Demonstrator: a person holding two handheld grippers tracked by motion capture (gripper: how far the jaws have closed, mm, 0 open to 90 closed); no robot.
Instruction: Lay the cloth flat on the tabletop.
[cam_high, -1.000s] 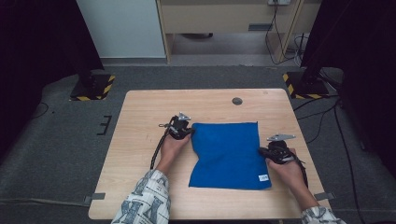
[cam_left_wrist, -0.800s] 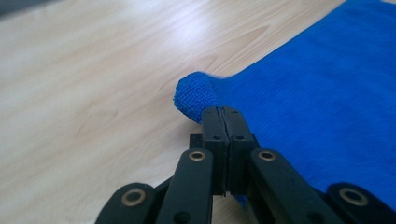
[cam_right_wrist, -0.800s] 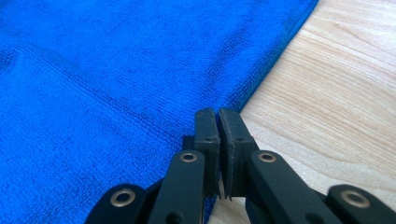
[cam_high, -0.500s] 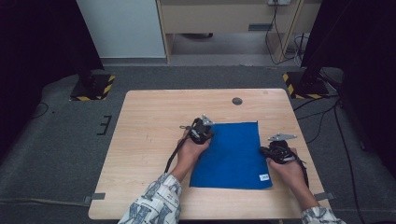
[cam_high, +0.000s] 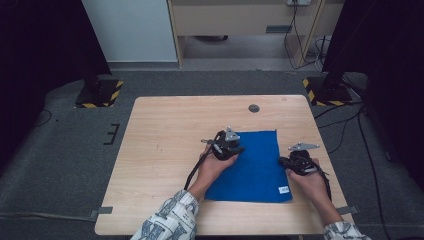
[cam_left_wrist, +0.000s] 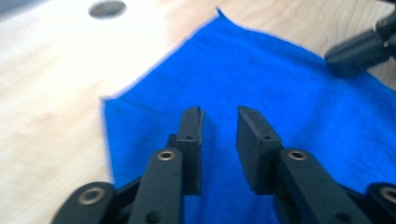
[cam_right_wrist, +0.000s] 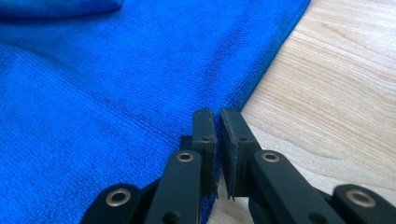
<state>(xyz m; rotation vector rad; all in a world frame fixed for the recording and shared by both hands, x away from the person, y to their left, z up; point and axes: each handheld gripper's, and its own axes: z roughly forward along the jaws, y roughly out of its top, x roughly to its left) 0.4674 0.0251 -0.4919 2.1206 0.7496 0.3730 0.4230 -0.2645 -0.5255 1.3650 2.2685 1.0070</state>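
Note:
A blue cloth lies flat on the wooden table, nearer its right front. My left gripper hovers over the cloth's upper left part. Its jaws have just been opening, and only the cloth lying below shows in the gap. My right gripper rests at the cloth's right hem, its jaws pressed nearly together on that edge. A folded-over layer of cloth shows at the far left of the right gripper view. The right gripper's dark tip appears far off in the left gripper view.
A dark round hole sits in the table beyond the cloth. A small white label marks the cloth's front right corner. Bare wood lies to the right of the hem. Yellow-and-black stand bases sit on the floor behind.
My left gripper has travelled right from the cloth's upper left corner onto the cloth, pulling that corner inward, and its jaws have parted. The right gripper has stayed put.

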